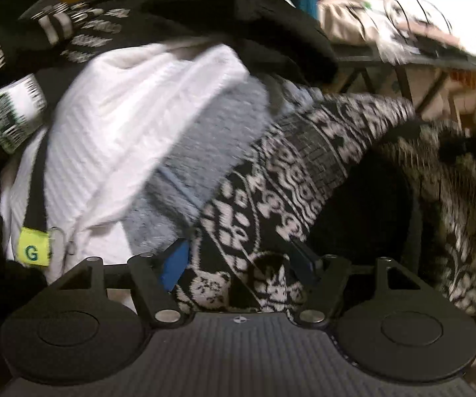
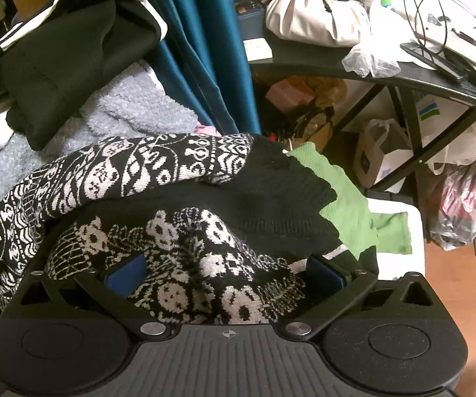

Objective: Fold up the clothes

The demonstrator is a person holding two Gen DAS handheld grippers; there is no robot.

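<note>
Clearly both grippers, left gripper [image 1: 241,258] and right gripper [image 2: 224,274], stand spread with the knit sweater [image 2: 178,231] bunched between the fingers; gather one layer at an edge before you close.

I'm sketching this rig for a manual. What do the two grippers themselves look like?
Both look alike. The left gripper and right gripper each have a black ribbed body with a small crosshair mark, two round black discs at the sides, black link arms with silver pins, and blue finger pads. No cables or sleeves show.
</note>
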